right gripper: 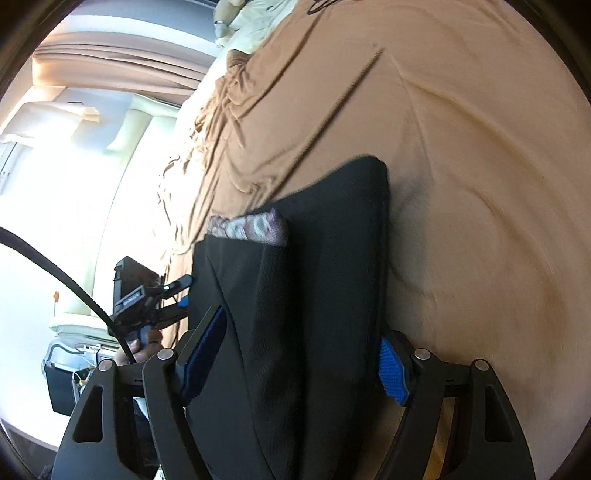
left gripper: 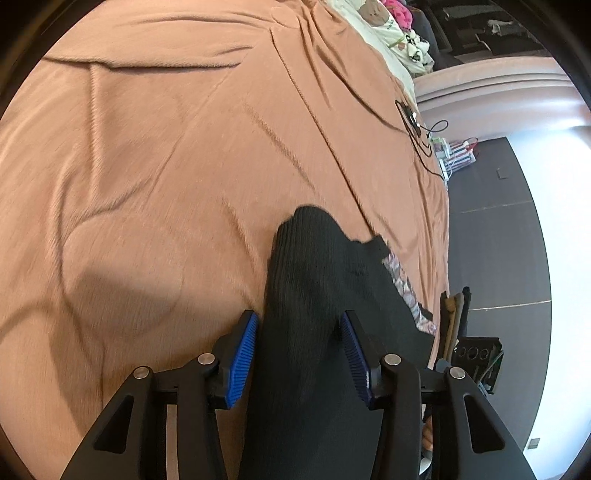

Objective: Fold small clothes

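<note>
Over the bed's near edge I have both grippers on one black garment (left gripper: 325, 295), lifted off the brown sheet (left gripper: 166, 155). On my left wrist view the left gripper (left gripper: 299, 350) has its blue pads (left gripper: 242, 363) closed against a bunched ribbed part of the cloth, which fills the gap between the fingers and rises ahead of them; I read that as a firm grasp. A patterned lining (left gripper: 406, 288) peeks out along the cloth's right side. On my right wrist view the right gripper (right gripper: 299, 360) has the garment (right gripper: 314, 295) running between its pads (right gripper: 393, 373); the fingers stand fairly wide apart, the left pad touching the fabric and the right pad at its edge, so it looks to be gripping a broad flat fold, though how tight the pinch is I cannot tell. The same patterned lining (right gripper: 255, 227) shows at the top of a folded layer. Left of that view I see the other gripper (right gripper: 147, 299) held in a hand (right gripper: 144, 347), beside the cloth's left edge. Pillows (left gripper: 380, 29) lie at the bed's far corner, and a cable (left gripper: 421, 133) lies near its right edge.
</note>
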`<act>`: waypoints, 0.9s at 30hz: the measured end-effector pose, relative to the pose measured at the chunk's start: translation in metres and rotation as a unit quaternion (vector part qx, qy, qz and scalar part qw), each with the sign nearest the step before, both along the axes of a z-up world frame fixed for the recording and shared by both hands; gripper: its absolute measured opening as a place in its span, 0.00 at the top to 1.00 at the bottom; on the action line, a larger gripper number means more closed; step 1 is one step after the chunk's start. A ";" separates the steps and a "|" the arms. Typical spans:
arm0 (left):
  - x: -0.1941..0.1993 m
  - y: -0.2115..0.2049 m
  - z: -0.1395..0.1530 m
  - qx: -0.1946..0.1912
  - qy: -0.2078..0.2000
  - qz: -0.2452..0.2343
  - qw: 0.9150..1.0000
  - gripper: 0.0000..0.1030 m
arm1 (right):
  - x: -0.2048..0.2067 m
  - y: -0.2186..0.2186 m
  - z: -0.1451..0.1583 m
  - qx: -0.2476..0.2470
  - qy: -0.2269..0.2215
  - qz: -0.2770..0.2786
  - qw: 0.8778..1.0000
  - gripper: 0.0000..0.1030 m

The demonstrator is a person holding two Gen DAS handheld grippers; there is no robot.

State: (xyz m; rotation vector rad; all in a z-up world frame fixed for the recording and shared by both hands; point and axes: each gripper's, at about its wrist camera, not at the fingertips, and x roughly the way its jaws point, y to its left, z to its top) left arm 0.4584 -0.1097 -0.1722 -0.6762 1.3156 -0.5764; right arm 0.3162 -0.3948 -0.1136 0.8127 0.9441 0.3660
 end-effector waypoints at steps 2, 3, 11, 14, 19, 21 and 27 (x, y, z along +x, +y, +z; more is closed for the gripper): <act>0.007 -0.002 -0.001 -0.003 -0.004 0.000 1.000 0.53 | 0.008 -0.005 -0.005 0.001 0.001 0.005 1.000 0.39; 0.009 -0.002 -0.001 -0.005 -0.007 -0.001 1.000 0.55 | 0.011 -0.008 -0.008 -0.001 0.004 0.007 1.000 0.43; 0.030 -0.015 -0.012 -0.017 -0.014 -0.009 1.000 0.76 | 0.028 -0.008 -0.004 -0.031 0.001 0.031 0.999 0.51; 0.031 -0.016 -0.010 -0.013 -0.021 -0.010 1.000 0.87 | 0.033 -0.001 0.001 -0.060 0.005 0.026 0.998 0.70; 0.025 -0.015 0.011 -0.014 -0.044 -0.011 0.999 0.90 | 0.031 0.007 0.010 -0.084 0.001 0.025 0.996 0.87; 0.021 -0.011 0.025 -0.024 -0.055 -0.012 0.998 0.90 | 0.027 0.015 0.020 -0.096 -0.012 0.022 0.995 0.87; 0.000 -0.007 0.065 -0.036 -0.090 -0.011 0.995 0.90 | 0.000 0.031 0.056 -0.118 -0.051 0.018 0.992 0.89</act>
